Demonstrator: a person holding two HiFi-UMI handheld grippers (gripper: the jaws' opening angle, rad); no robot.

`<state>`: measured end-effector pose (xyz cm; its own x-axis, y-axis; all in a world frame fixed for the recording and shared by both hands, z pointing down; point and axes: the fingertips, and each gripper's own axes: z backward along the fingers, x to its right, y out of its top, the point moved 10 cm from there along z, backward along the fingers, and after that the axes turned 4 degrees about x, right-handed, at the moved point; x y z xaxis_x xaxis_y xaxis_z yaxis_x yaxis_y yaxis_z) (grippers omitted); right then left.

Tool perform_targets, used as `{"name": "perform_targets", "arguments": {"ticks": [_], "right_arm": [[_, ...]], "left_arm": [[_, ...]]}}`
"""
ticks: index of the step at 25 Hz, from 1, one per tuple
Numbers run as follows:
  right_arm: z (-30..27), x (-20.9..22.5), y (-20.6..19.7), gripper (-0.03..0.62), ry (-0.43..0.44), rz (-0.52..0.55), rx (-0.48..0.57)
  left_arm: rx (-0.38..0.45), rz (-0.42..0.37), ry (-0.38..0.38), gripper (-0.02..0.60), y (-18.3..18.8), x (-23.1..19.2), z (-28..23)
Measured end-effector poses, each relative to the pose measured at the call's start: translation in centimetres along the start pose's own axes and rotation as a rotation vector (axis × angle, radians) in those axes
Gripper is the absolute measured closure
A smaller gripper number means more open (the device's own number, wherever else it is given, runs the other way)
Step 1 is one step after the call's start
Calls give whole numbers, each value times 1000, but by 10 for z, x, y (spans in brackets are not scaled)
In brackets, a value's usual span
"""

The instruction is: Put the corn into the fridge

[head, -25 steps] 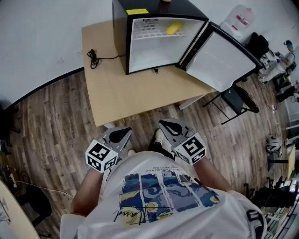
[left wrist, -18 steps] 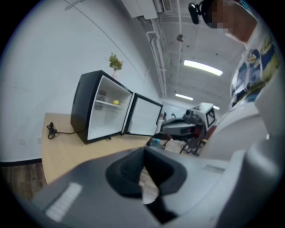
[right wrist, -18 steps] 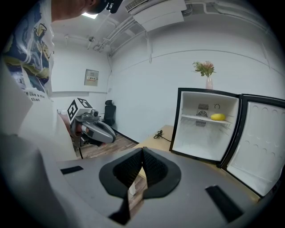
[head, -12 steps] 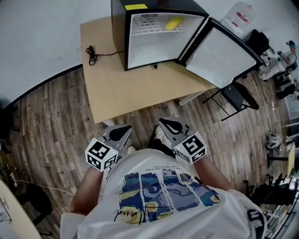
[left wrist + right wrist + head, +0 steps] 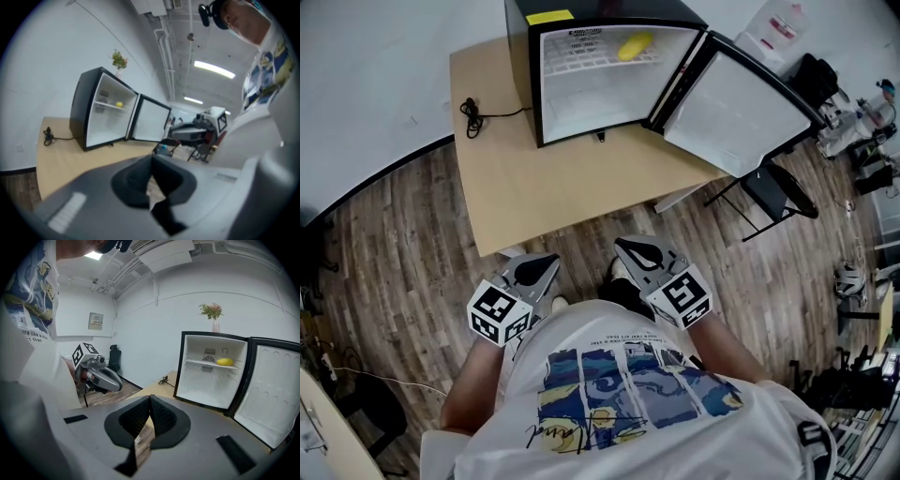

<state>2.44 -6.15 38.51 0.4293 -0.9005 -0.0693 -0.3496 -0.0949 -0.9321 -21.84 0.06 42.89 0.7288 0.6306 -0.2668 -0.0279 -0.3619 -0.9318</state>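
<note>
The yellow corn [image 5: 635, 46] lies on the upper wire shelf inside the black mini fridge [image 5: 581, 75], whose door [image 5: 733, 111] hangs wide open to the right. It also shows as a yellow shape in the left gripper view, corn [image 5: 119, 104], and in the right gripper view, corn [image 5: 225, 362]. Both grippers are held close to the person's waist, well short of the table. My left gripper [image 5: 546, 263] is shut and empty, jaw tips touching [image 5: 151, 157]. My right gripper [image 5: 624, 247] is likewise shut with nothing in it [image 5: 150, 398].
The fridge stands on a light wooden table [image 5: 544, 183] with its black power cord [image 5: 471, 114] coiled at the left. A black folding chair [image 5: 773, 197] stands right of the table. A vase of flowers [image 5: 213, 315] sits on the fridge. Wood-plank floor [image 5: 403, 253] surrounds the table.
Table and fridge have slid slightly left and up in the head view as the person shifts. Both grippers stay shut near the waist; the corn stays on its shelf.
</note>
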Motion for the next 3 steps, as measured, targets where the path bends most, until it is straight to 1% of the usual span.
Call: {"name": "perform_targets", "arguments": {"ticks": [3], "right_arm": [[6, 20, -4, 582, -1, 0, -1]], "left_arm": [[2, -3, -6, 572, 6, 1, -21]]}}
